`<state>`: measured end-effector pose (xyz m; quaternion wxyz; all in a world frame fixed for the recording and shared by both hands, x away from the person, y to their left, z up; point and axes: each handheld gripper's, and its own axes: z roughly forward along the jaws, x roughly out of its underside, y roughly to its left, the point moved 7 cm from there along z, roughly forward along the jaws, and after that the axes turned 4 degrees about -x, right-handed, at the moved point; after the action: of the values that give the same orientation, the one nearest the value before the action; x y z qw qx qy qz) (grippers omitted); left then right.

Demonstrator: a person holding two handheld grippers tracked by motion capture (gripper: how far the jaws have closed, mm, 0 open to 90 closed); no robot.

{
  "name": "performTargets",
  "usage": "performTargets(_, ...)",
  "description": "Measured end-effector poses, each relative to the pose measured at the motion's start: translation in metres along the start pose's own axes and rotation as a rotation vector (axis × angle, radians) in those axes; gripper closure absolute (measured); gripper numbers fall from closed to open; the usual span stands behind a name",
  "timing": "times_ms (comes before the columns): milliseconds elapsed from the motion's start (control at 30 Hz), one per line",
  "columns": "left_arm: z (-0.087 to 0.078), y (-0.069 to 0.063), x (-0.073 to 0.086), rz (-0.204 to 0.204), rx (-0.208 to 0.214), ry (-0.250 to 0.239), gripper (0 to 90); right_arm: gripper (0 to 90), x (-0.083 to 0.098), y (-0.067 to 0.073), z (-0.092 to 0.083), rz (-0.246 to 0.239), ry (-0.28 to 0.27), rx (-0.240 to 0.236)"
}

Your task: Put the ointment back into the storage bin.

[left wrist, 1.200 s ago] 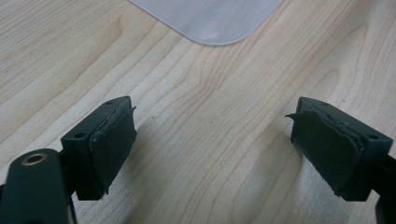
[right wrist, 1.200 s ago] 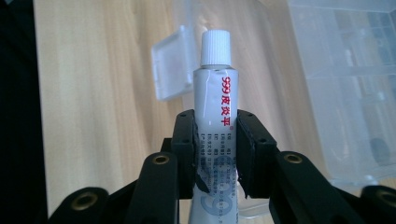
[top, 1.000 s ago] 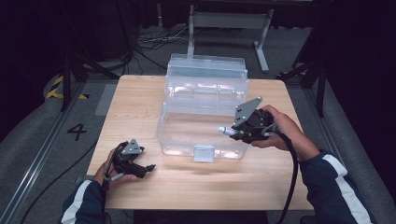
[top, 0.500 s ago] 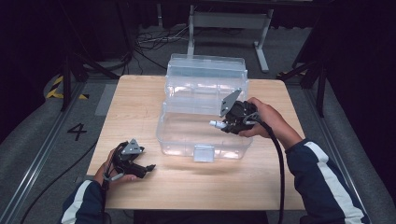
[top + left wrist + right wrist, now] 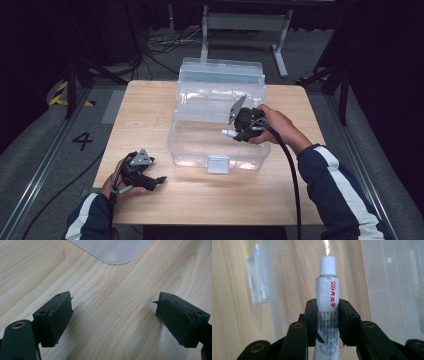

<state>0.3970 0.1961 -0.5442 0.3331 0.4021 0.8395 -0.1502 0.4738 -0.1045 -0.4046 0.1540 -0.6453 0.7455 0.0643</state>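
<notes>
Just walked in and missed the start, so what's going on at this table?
A person is working with a gripper in each hand at a wooden table. The right gripper is clamped on a small white tube, cap pointing outward, and holds it over the open clear plastic box. The left gripper rests on the table near the box, jaws open and empty.

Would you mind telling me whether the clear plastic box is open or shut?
Open: the clear plastic box has its lid swung back behind it, leaving the tub uncovered.

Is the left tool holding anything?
No: the left tool has its jaws spread wide, with bare table between them.
</notes>
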Motion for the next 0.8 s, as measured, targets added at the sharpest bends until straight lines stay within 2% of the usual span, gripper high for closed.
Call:
performTargets(233,0.000,0.000,0.000,-0.001,0.000,0.000,14.2,71.2,0.004,0.001,0.022,-0.009,0.059,-0.038)
performTargets(500,0.000,0.000,0.000,0.000,0.000,0.001,14.2,71.2,0.007,-0.003,0.037,-0.004,0.102,-0.045)
performTargets(567,0.000,0.000,0.000,0.000,-0.001,0.001,14.2,71.2,0.008,-0.003,0.044,-0.012,0.128,-0.061)
performTargets(800,0.000,0.000,0.000,-0.001,0.000,0.000,14.2,71.2,0.011,-0.002,0.056,-0.009,0.150,-0.074)
